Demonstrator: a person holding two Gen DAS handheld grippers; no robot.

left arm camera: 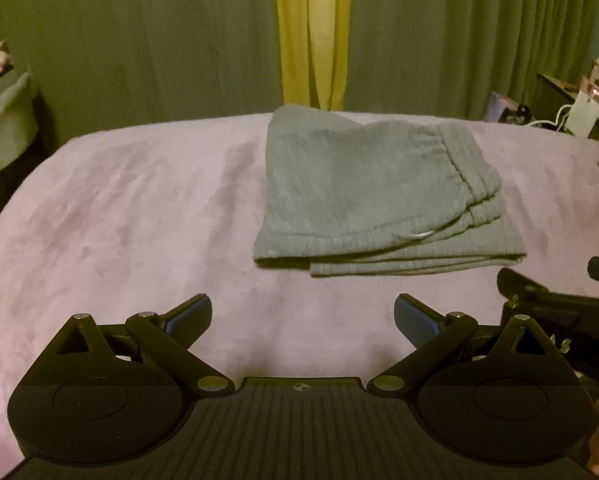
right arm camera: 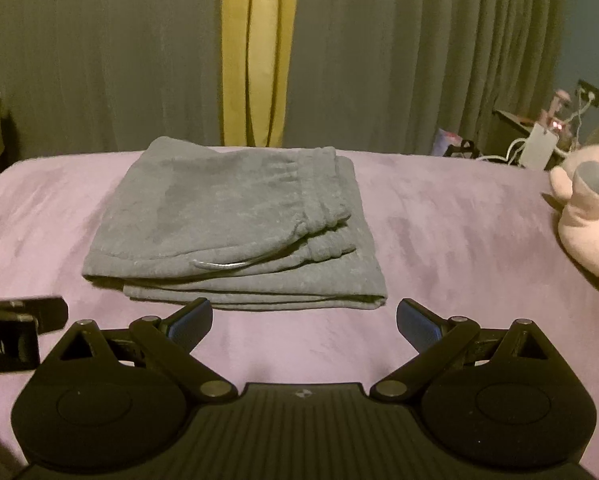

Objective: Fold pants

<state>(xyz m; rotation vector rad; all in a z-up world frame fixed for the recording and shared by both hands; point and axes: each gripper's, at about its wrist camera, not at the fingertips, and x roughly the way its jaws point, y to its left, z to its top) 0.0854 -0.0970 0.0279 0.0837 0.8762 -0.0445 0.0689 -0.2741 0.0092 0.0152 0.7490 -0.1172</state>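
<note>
Grey pants point(left arm camera: 375, 196) lie folded into a thick rectangle on the pink bed cover point(left arm camera: 139, 220), waistband and drawstring on top toward the right. My left gripper point(left arm camera: 302, 318) hovers open in front of them, a short way off and to their left, with nothing between its fingers. In the right wrist view the same folded pants point(right arm camera: 227, 224) sit just ahead, and my right gripper point(right arm camera: 304, 320) stands open right at their near edge, empty. The right gripper's body point(left arm camera: 555, 304) shows at the left view's right edge; the left gripper's body point(right arm camera: 15, 328) shows at the right view's left edge.
Dark curtains with a yellow gap point(left arm camera: 313, 32) hang behind the bed. A pink plush toy point(right arm camera: 587, 216) lies at the bed's right side. A cluttered table with cables point(right arm camera: 539, 140) stands at the far right, a pale chair point(left arm camera: 3, 128) at the far left.
</note>
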